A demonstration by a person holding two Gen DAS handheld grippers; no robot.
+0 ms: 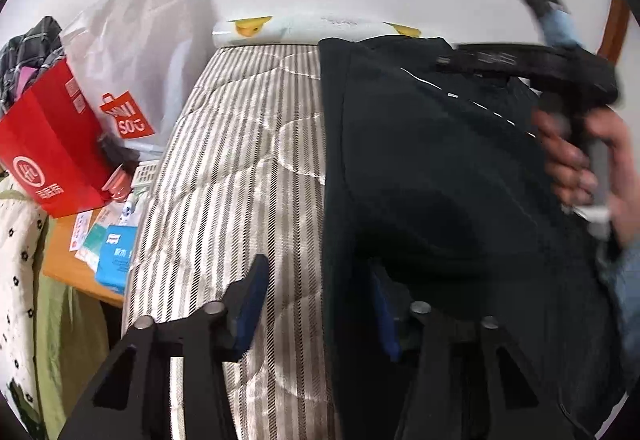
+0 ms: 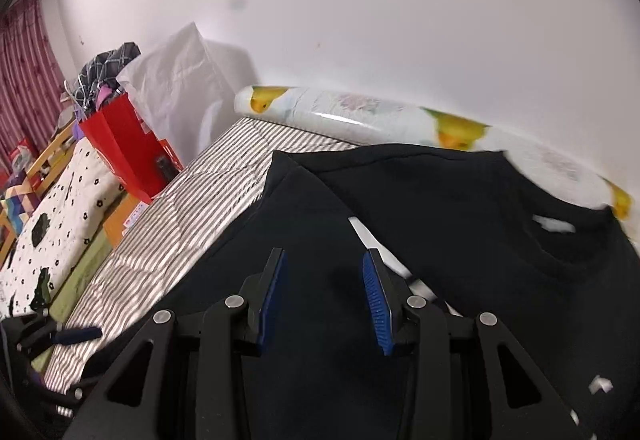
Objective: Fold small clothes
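A black top lies spread on the striped mattress, its neck opening with a white label toward the right. My right gripper hovers low over the middle of the cloth, its blue pads apart with nothing pinched between them. In the left wrist view the black top covers the right half of the mattress. My left gripper straddles the top's left edge, jaws apart; the cloth drapes over part of its right pad. A hand holds the blurred right gripper at the far right.
A rolled mat with yellow prints lies along the white wall behind the mattress. Left of the bed stand a red paper bag, a white plastic bag and a wooden side table with packets. A dotted quilt lies further left.
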